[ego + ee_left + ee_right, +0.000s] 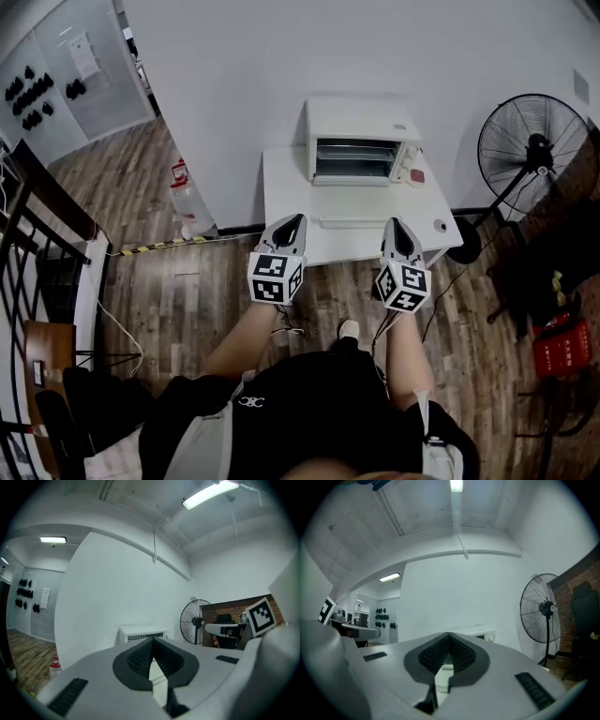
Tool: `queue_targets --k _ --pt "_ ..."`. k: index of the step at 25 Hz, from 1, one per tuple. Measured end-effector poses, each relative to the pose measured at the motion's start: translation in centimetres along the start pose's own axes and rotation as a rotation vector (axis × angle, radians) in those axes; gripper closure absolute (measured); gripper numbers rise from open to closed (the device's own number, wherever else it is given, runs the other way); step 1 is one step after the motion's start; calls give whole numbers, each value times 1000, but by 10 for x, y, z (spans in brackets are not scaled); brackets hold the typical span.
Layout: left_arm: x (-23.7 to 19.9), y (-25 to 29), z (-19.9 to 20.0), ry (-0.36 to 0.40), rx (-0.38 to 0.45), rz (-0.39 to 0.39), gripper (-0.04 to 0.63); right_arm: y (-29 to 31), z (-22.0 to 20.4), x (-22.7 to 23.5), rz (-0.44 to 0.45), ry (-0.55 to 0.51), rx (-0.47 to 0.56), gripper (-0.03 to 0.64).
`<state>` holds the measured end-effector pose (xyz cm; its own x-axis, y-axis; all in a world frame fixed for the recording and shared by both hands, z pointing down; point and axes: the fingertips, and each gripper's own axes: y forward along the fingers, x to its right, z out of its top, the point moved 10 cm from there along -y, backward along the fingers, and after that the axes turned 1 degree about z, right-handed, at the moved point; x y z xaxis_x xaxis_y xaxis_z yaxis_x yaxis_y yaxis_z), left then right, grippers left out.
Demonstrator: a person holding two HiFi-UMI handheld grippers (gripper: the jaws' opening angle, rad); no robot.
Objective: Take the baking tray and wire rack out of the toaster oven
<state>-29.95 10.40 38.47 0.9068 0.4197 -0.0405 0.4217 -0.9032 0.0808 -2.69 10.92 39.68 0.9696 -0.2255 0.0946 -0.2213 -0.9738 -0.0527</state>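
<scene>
Both steps remain, by my reading: the left gripper (pixel 296 219), jaws together and empty, hangs at the bench (pixel 281 187) edge. The tray and rack, too small to make out, seem to sit inside the oven (pixel 356 141) beyond. The right gripper (pixel 397 222) is likewise closed on nothing.

Head view: steeply down, set back from white boxy toaster oven (pixel 361 141). Gripper views: level, side by side, facing it. All three share oven and black round pedestal fan (pixel 534 150).
</scene>
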Motion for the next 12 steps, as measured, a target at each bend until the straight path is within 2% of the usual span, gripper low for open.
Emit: queue_targets --k 7,12 --pt "11 84 -1 5 -50 15 581 62 -10 65 5 38 -44 615" --pt "13 137 -4 -3 -80 55 581 110 -19 104 36 50 -75 615"
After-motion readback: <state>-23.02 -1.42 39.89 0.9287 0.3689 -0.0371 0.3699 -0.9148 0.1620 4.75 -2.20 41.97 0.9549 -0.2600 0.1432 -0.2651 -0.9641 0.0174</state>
